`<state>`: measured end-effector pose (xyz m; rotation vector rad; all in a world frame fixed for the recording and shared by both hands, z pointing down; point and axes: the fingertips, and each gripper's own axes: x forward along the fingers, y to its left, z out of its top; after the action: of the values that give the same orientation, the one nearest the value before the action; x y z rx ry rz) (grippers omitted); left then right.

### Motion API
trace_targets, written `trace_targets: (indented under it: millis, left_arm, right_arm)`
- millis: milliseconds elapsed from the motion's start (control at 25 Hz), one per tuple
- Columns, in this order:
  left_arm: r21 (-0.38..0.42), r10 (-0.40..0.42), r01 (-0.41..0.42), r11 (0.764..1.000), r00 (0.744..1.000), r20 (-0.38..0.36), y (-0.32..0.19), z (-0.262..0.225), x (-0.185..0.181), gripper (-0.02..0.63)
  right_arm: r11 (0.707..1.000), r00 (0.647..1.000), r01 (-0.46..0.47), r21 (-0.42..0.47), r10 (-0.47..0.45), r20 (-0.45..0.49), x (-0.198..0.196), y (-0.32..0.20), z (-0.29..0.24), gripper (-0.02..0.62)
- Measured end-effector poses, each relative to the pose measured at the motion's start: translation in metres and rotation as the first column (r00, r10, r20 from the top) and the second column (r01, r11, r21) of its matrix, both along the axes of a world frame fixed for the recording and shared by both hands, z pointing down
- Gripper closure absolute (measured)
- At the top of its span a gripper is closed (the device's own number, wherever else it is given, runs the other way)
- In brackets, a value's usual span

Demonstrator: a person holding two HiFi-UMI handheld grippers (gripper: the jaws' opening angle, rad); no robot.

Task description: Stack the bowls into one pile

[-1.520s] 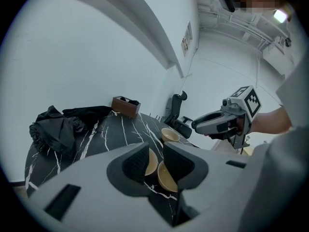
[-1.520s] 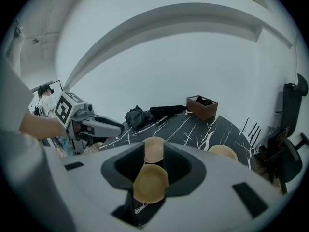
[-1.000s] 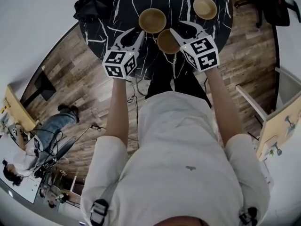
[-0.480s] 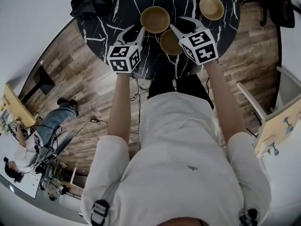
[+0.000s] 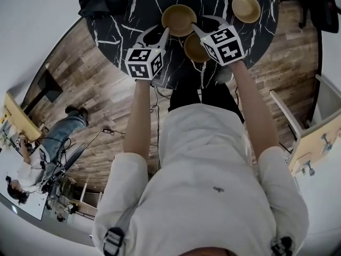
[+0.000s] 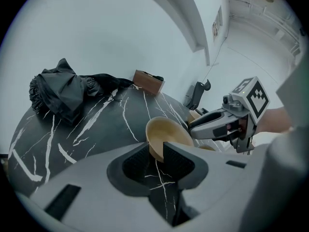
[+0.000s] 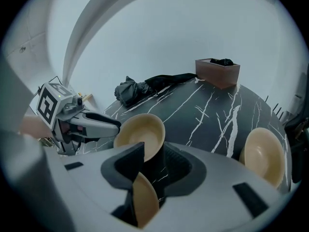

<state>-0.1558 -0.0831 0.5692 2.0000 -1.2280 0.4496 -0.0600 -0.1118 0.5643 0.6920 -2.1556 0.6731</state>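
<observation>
One tan bowl (image 5: 192, 48) is sitting at the near edge of the black, white-veined table (image 5: 117, 28), directly under the right hand-held gripper (image 5: 206, 26). In the right gripper view its rim (image 7: 145, 204) is standing edge-on between the jaws, close to their base. The jaws are standing narrowly apart, and a dark gap is showing between the bowl's wall and one pad, so they are not clamping it.

A second bowl (image 5: 179, 17) is resting upright just beyond the first, toward the table's middle. The left hand-held gripper (image 5: 155, 35) is pointing down at its near side. In the left gripper view the jaws are standing a little apart with only table surface between the pads, and this bowl (image 6: 166, 134) is showing just past their tips. I cannot tell whether the tips are touching it.

The third bowl (image 5: 246, 7) is lying well apart, off to the right side of the table.

Farther back, a crumpled black cloth (image 6: 63, 88) and a small brown box (image 6: 147, 81) are sitting on the table's far part.
</observation>
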Motion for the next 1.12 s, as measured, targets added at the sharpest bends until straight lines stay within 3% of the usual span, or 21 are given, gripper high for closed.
trace_targets:
  millis: [600, 1120]
  left_arm:
    - [0.007, 0.035, -0.035, 0.999, 0.999, -0.031, -0.003, 0.004, 0.002, 0.528]
    - [0.07, -0.003, 0.007, 0.998, 0.998, -0.059, -0.009, -0.027, -0.004, 0.528]
  right_arm:
    - [1.0, 1.0, 0.005, -0.018, -0.005, -0.016, -0.002, -0.005, 0.014, 0.51]
    - [0.998, 1.0, -0.019, 0.054, 0.018, 0.023, -0.008, -0.012, -0.017, 0.522]
